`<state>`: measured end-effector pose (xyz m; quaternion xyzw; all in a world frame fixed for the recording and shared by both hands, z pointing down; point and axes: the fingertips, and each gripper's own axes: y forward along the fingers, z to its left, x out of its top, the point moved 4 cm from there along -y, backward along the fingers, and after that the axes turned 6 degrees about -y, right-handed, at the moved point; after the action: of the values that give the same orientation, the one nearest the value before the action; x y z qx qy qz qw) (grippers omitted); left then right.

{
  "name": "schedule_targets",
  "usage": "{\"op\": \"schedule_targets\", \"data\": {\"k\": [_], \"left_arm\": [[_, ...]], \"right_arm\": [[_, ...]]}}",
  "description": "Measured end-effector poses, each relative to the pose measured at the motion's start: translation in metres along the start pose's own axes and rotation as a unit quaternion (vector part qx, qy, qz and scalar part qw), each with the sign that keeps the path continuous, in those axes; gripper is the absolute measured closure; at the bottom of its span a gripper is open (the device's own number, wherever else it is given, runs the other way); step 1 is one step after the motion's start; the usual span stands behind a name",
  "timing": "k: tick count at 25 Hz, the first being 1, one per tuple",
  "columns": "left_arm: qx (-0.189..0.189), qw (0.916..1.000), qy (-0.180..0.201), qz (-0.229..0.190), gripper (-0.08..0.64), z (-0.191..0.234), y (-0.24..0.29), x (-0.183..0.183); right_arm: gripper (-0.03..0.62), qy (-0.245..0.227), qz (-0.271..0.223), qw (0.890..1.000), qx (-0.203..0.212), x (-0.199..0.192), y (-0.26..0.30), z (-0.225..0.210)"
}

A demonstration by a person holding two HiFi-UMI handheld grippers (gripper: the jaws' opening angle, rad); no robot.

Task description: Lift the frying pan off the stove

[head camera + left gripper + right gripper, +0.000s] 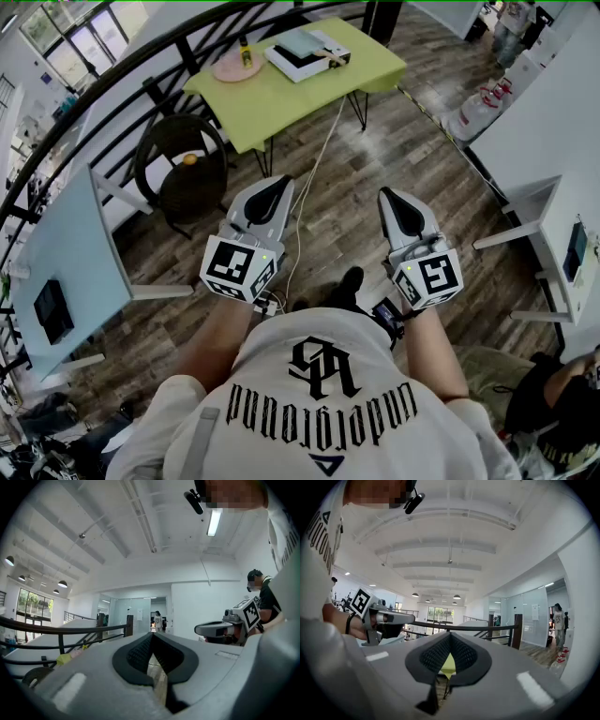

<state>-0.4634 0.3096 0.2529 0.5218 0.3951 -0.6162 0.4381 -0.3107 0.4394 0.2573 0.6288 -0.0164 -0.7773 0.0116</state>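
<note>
A yellow-green table (281, 94) stands ahead on the wooden floor. On it lies a flat white and black stove (305, 54) with a pale flat thing on top; I cannot make out a frying pan from here. Beside the stove sits a pink plate (234, 67) with a small yellow object. My left gripper (272, 192) and right gripper (394, 202) are held at waist height, well short of the table, both shut and empty. In the left gripper view the dark pads (140, 653) meet. In the right gripper view the pads (461, 656) also meet, with the green table (447, 665) beyond.
A black round chair (178, 164) holding an orange object stands left of the green table. There is a light blue table (66, 253) on the left and white tables (553, 141) on the right. A black railing (141, 56) curves behind. A white cable (314, 169) runs across the floor.
</note>
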Motion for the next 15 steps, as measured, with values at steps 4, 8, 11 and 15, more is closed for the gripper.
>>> {"op": "schedule_targets", "data": {"k": [4,8,11,15], "left_arm": [[0.005,1.0000,-0.002,0.003,0.554,-0.003,0.011,-0.002],[0.007,0.9998,-0.015,-0.008,0.554,-0.005,0.025,-0.002],[0.013,0.9998,-0.017,-0.003,0.554,-0.003,0.043,-0.009],[0.019,0.9997,-0.014,0.003,0.554,-0.006,0.079,-0.019]], "right_arm": [[0.591,0.003,-0.001,1.000,0.001,-0.003,-0.001,-0.014],[0.591,0.006,0.005,1.000,0.005,-0.011,0.003,-0.030],[0.591,0.007,0.004,1.000,0.014,-0.019,0.009,-0.044],[0.591,0.017,0.001,1.000,0.020,-0.032,0.015,-0.076]]}}
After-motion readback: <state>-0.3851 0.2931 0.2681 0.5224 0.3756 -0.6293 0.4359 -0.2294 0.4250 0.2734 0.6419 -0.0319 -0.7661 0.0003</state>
